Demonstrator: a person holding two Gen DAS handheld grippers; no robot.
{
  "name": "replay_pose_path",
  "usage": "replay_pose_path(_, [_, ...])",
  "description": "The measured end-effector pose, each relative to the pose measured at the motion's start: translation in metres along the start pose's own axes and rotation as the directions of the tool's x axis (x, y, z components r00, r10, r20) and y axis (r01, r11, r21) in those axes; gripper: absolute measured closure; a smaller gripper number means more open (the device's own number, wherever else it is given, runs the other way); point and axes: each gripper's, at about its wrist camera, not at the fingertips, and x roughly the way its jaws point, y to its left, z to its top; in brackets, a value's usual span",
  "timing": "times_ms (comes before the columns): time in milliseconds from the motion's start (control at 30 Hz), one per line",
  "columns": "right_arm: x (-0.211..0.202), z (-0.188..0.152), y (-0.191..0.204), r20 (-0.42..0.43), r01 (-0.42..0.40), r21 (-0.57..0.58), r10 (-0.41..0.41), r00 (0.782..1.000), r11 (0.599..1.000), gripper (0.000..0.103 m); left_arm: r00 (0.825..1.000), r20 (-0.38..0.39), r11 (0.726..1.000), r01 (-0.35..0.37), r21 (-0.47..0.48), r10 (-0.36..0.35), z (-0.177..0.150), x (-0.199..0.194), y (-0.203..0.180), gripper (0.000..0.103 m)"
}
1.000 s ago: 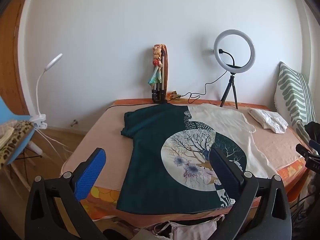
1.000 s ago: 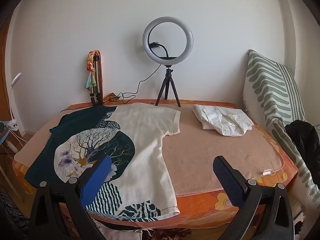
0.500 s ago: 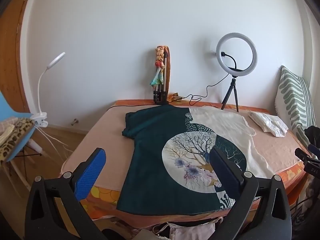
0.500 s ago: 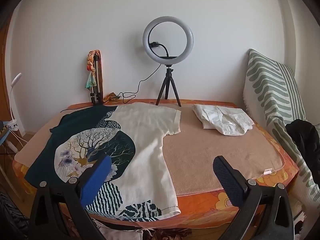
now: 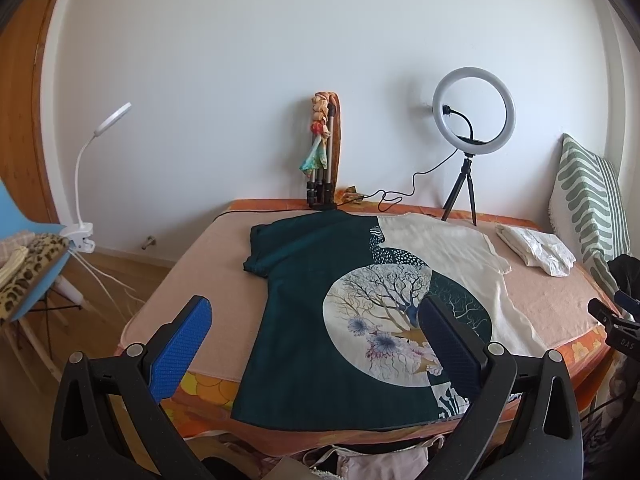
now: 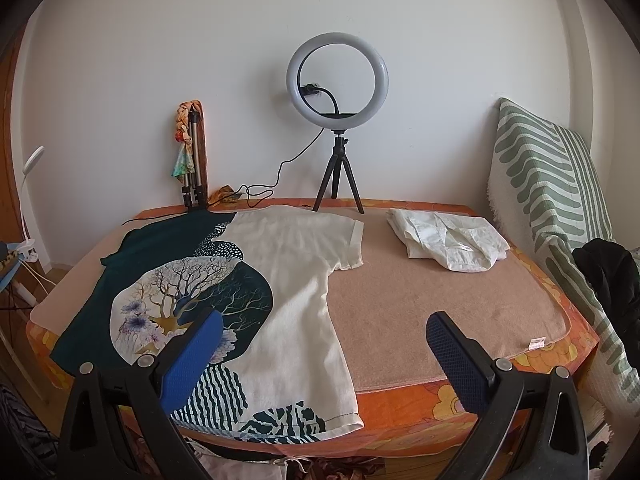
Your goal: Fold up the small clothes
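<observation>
T-shirt [image 6: 288,276] flat on bed [image 6: 440,308], folded white garment [image 6: 448,240] far right, left gripper [image 5: 316,344] and right gripper [image 6: 324,350] jaws spread, holding nothing

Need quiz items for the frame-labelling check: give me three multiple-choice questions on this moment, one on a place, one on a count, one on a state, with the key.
1. Where does the folded white garment lie?
A. On the T-shirt
B. On the mat, apart from the T-shirt, on its cream-sleeve side
C. On the floor

2. How many legs of the ring light tripod show?
A. One
B. Three
C. Five

3. How does the T-shirt lie?
A. Spread flat, print up, both sleeves out
B. Folded in half
C. Bunched in the left gripper

Key:
1 B: in the right wrist view bare mat shows between it and the cream sleeve.
2 B: three black legs splay below the ring.
3 A: the whole tree print shows, and both the left gripper's and the right gripper's jaws stand wide apart, holding nothing.
</observation>
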Motion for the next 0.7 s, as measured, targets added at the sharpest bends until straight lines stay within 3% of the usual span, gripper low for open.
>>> replay_pose_path(700, [0.0013,-0.0002,0.0035,0.0,0.0,0.003,0.0,1.0,1.0,0.0,1.0,0.002,1.0,-0.006,-0.002,0.006,0.0012,-0.0007,0.0035,0.0])
